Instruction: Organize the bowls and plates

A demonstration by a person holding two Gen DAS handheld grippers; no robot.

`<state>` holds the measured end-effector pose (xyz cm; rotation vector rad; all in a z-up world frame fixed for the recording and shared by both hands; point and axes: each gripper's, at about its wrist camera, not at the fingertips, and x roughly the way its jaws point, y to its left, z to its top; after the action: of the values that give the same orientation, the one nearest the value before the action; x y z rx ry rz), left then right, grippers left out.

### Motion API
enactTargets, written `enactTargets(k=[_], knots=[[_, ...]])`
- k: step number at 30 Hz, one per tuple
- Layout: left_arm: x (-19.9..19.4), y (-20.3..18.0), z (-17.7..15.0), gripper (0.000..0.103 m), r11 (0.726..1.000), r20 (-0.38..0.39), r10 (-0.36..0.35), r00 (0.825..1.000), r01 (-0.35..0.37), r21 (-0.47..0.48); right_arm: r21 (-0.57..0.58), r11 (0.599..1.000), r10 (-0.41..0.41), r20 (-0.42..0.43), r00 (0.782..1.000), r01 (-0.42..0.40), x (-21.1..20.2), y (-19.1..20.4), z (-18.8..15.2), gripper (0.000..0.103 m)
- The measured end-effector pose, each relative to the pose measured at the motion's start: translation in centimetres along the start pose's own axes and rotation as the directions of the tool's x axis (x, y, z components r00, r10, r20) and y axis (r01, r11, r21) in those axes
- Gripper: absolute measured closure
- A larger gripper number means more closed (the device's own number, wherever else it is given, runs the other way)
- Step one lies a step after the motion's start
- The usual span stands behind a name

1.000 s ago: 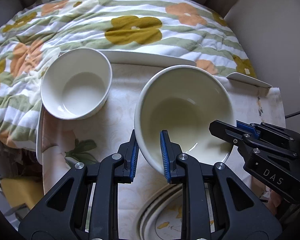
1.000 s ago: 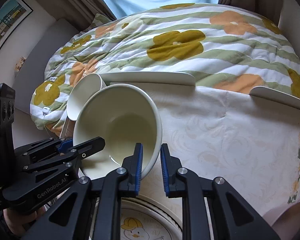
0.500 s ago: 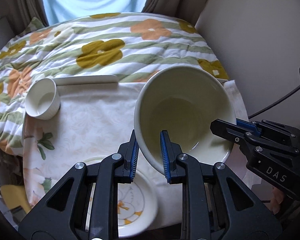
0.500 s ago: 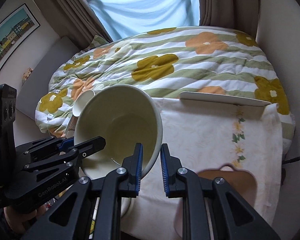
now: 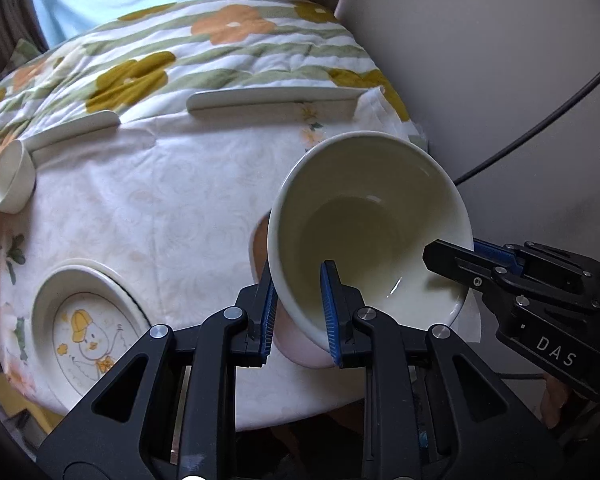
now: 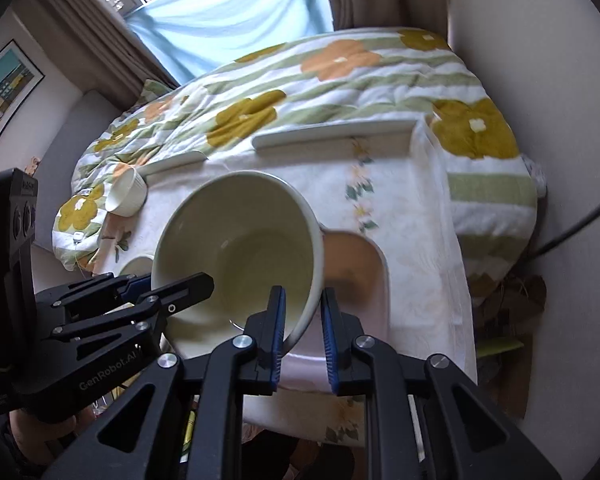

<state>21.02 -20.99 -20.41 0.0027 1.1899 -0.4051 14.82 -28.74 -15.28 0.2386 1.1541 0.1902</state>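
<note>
Both grippers hold one large cream bowl (image 5: 368, 216) in the air above the table's right side. My left gripper (image 5: 300, 312) is shut on its near left rim. My right gripper (image 6: 302, 328) is shut on its near right rim; the bowl (image 6: 240, 248) tilts toward the cameras. Under the bowl lies a pink square plate (image 6: 360, 264) with a brownish centre. A small white bowl (image 5: 10, 182) stands at the table's far left. A duck-print plate (image 5: 88, 328) lies at the near left.
The table (image 5: 172, 200) has a pale floral cloth and low white rim rails (image 5: 272, 98) at the back. A flowered duvet (image 5: 180, 52) lies behind it. A wall (image 5: 500, 60) and a black cable (image 5: 540, 120) are at the right.
Both grippers have carried the large bowl to the right and higher. The pink square plate now shows under it, and the small bowl and duck plate have slid to the left of view.
</note>
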Motion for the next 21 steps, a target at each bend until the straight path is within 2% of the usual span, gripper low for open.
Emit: enactTargets(k=[10, 21], knots=[[5.3, -0.9, -0.2, 0.084, 0.995, -0.118, 0.021, 0.993, -0.009, 0.102, 0.135, 0.991, -0.004, -0.068, 0.998, 0.013, 3.9, -3.5, -2.6, 0.087], [8.7, 0.2, -0.1, 0.084, 0.985, -0.165, 0.044, 0.985, -0.015, 0.171, 0.146, 0.987, -0.051, -0.092, 0.994, 0.064, 6.6, -3.4, -3.3, 0.087]])
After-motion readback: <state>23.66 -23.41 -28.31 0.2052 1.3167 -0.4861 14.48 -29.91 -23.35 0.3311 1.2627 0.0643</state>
